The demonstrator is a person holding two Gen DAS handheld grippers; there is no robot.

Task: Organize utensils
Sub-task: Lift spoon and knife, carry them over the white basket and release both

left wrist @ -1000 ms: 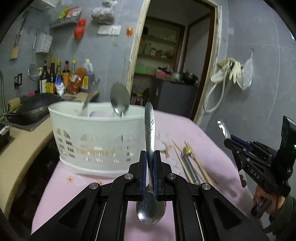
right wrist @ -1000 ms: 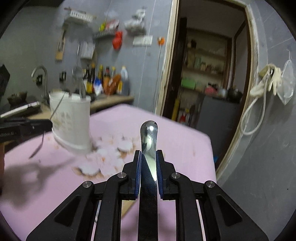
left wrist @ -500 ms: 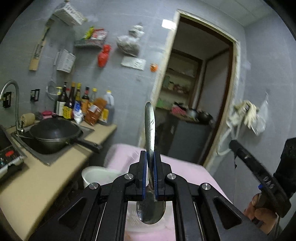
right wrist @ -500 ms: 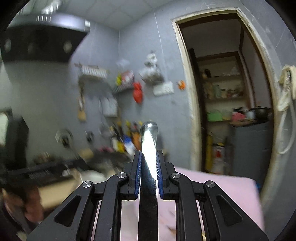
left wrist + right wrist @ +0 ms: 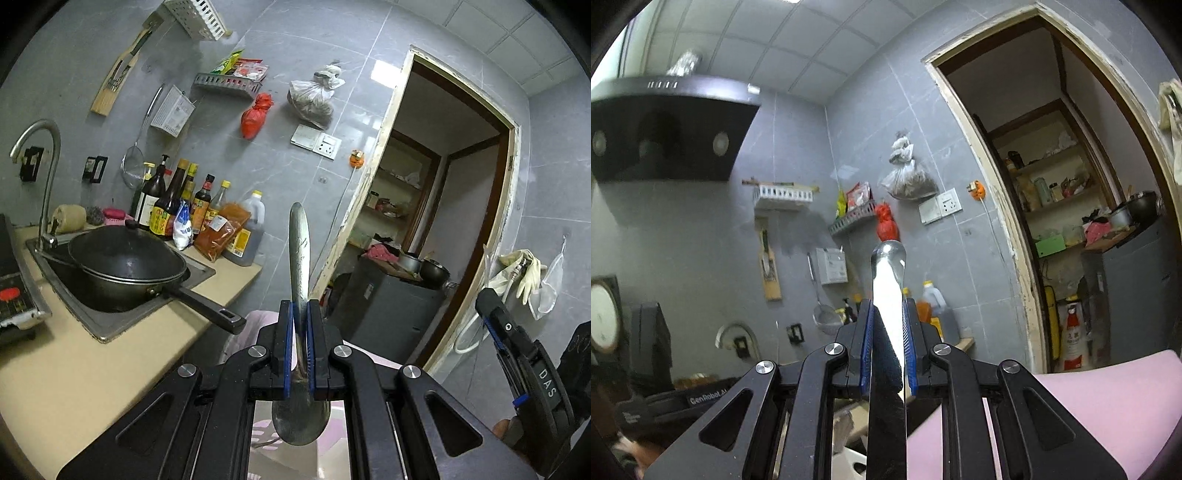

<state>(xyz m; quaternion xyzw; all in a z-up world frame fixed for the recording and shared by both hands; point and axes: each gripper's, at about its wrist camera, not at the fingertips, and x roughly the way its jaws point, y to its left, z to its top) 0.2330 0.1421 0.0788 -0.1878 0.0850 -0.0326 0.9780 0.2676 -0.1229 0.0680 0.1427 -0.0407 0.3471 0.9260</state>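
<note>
**Utensils clamped in both grippers, raised off the table**

Spoon [image 5: 300,266] sits in the left gripper [image 5: 300,325]: blue pads pinch the neck, bowl hangs back toward the camera, handle points forward and up. Jaws nearly closed on it.

Right gripper [image 5: 888,332] grips a flat shiny utensil handle [image 5: 888,273], rounded tip forward; which utensil it is I can't tell. Jaws tight on it.

Surroundings, left view: black wok [image 5: 125,266] in the sink [image 5: 110,332] on the beige counter [image 5: 74,376], faucet [image 5: 40,155] behind it, sauce bottles [image 5: 173,210] against the grey wall. Doorway [image 5: 443,206] to the right. The right gripper's body shows at the far right edge.

Right view: range hood [image 5: 668,129] top left, wall racks [image 5: 783,194], pink table cover [image 5: 1108,406] bottom right. Nothing stands directly ahead of either utensil tip.
</note>
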